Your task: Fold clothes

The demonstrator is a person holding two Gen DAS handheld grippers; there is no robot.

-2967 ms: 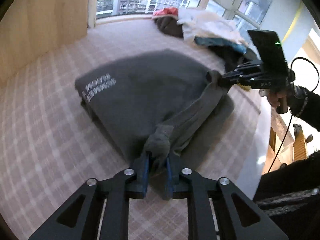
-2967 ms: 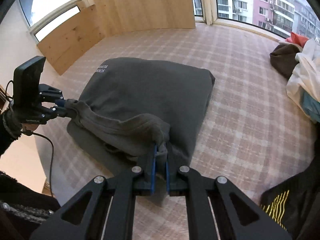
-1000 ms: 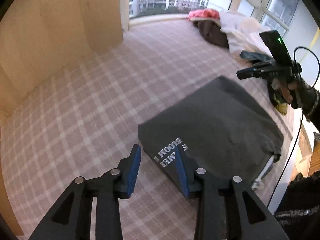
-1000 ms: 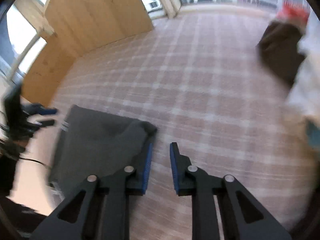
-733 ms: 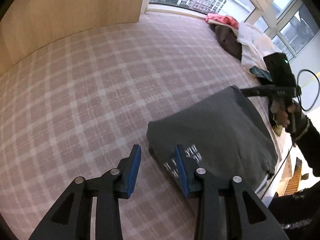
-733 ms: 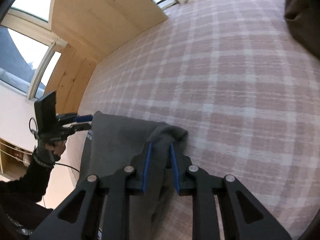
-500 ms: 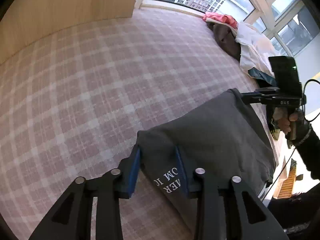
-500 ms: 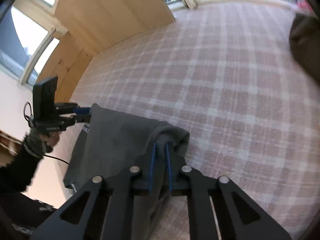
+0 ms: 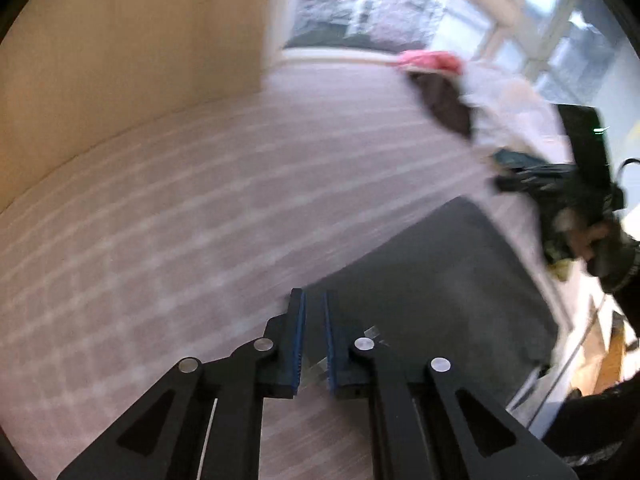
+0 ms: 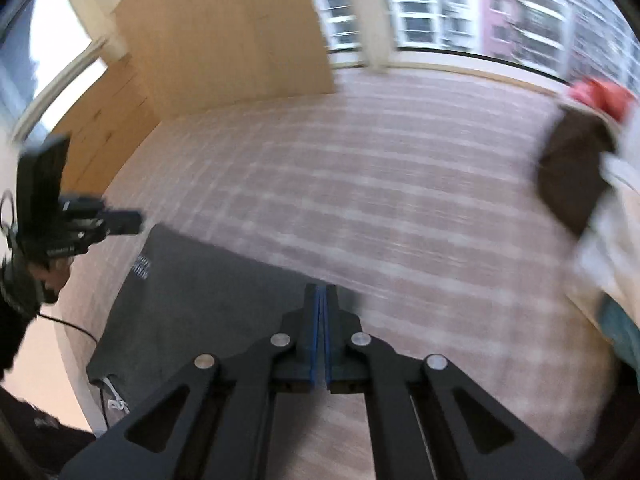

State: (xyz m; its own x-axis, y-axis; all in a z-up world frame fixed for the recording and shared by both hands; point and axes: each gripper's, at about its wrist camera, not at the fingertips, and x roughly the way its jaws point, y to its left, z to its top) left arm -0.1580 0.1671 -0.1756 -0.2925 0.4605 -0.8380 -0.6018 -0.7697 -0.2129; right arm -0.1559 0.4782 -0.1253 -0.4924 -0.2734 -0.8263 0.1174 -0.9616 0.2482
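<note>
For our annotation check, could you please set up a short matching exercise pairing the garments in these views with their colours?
Things:
1. folded garment under the grippers
2. topmost item on the far clothes pile
3. item just below it
4. large item beside those

Colours:
A. white
B. dark grey
C. pinkish red
D. dark brown

Pairs: 1-B, 2-C, 3-D, 4-A

Matt grey cloth garment (image 9: 440,292) on woven checked mat (image 9: 200,220).

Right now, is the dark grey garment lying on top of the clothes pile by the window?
No, the dark grey garment lies apart from the clothes pile, with bare plaid surface between them.
</note>
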